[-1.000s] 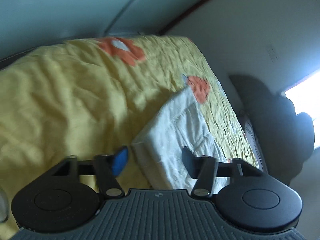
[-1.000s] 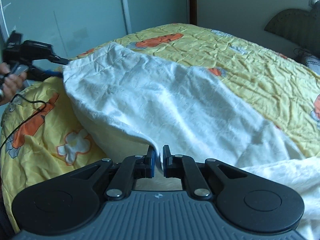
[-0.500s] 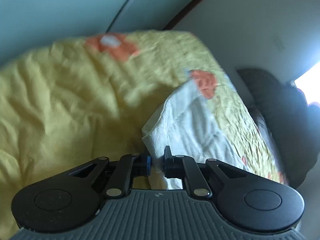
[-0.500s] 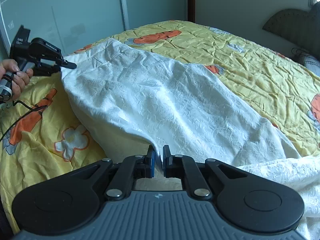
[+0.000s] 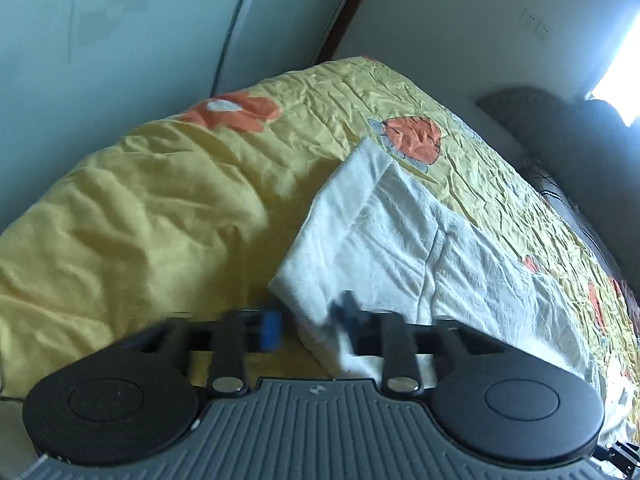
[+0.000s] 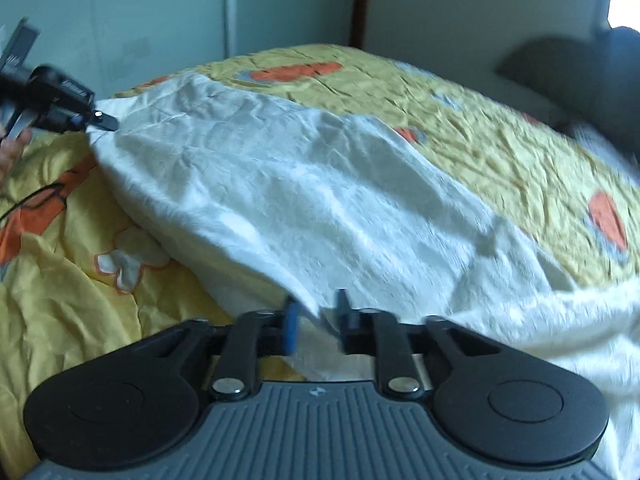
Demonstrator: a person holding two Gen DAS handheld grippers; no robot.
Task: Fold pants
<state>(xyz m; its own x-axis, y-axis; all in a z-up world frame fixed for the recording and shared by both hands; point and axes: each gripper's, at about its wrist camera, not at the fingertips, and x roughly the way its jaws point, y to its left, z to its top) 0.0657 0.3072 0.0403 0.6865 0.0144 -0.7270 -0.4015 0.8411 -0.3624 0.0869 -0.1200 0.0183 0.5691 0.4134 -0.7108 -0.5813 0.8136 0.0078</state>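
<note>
I see the white pants [image 6: 304,200] spread on the bed [image 6: 500,144]. Left hand-held gripper [image 5: 310,320] and right hand-held gripper [image 6: 316,316]: both released, fingers parted around the pants' edge.

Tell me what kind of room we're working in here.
Most likely a bedroom: the white pants lie on a bed with a yellow flower-print quilt, and a dark curved headboard stands against the wall.

Yellow flowered bedspread [image 5: 152,216] (rumpled), pale walls [image 5: 440,32], bright window [image 5: 616,76] at right.
</note>
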